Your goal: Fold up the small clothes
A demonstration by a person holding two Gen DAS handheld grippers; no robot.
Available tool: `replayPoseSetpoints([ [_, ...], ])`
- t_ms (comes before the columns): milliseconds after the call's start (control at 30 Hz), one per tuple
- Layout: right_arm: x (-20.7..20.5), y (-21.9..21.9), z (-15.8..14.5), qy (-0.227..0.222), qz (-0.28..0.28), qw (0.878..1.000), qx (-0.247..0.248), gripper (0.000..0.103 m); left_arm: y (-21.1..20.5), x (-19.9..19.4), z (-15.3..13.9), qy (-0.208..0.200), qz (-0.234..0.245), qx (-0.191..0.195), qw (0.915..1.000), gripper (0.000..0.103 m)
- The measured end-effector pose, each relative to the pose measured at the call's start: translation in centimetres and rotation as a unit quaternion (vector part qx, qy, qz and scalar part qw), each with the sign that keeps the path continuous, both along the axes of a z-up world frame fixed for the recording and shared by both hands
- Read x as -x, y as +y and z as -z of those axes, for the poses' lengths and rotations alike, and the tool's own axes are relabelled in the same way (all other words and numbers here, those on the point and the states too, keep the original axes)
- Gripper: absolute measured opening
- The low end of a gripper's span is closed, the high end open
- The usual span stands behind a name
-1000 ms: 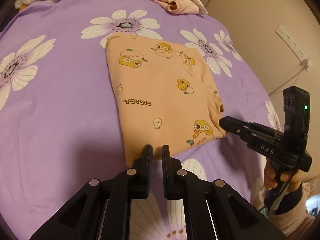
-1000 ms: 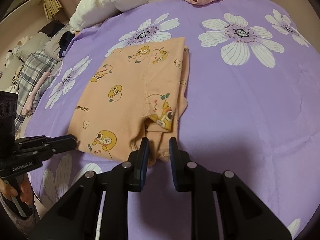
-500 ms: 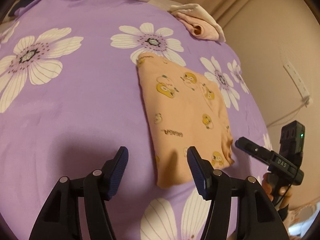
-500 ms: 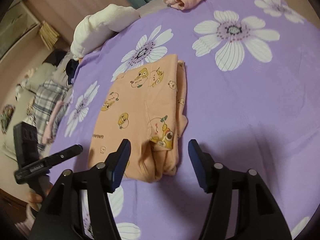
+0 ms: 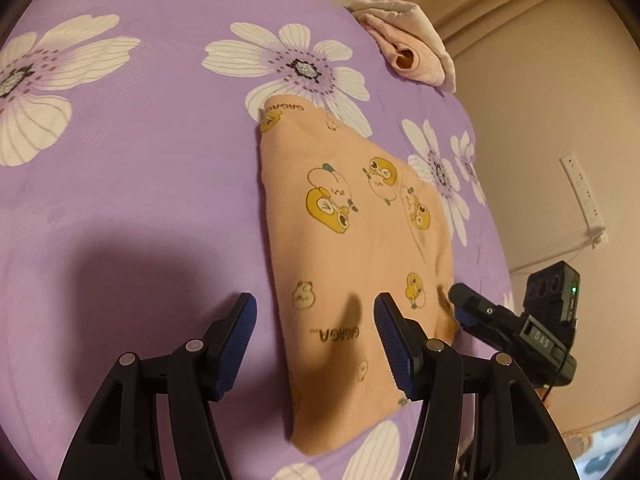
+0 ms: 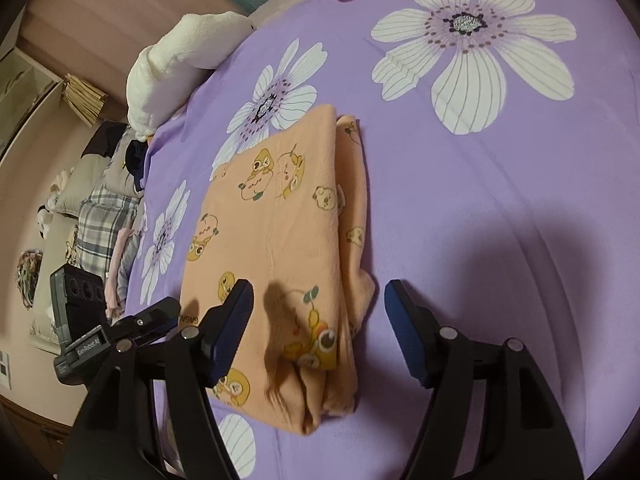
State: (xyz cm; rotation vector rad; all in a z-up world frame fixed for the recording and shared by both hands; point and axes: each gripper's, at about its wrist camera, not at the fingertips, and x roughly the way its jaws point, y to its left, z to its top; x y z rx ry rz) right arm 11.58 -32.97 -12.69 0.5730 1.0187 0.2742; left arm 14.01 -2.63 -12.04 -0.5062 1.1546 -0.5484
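Your left gripper (image 5: 316, 322) hangs with its jaws wide apart over the near left edge of the orange garment (image 5: 352, 264), gripping nothing; one pad floats over the purple flowered bedsheet (image 5: 140, 200), the other over the cloth. Your right gripper (image 6: 318, 312) is likewise wide and empty, straddling the near right corner where the folded layers stack up. The garment lies folded into a rough rectangle in the middle of the bed, flat on top and bulky along its right edge. That layout suggests a fold just laid down and let go, with both tools poised over the near edge, perhaps to take the next fold from there.

Compared with a second ago, both pairs of jaws were nearly closed at the near hem and have just been opening; nothing is pinched between them now. Both views have also swung, so the garment runs more steeply away from you. A pink bundle (image 5: 408, 52) lies at the far edge of the bed, well apart.
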Motion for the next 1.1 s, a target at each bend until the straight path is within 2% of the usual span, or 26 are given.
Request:
replayPoseSetpoints([
  [1100, -3.0, 0.9, 0.8, -0.010, -0.031, 0.999, -0.005, 0.069, -2.2, -1.7, 0.9, 0.002, 0.015, -0.009, 0.9998, 0.059],
])
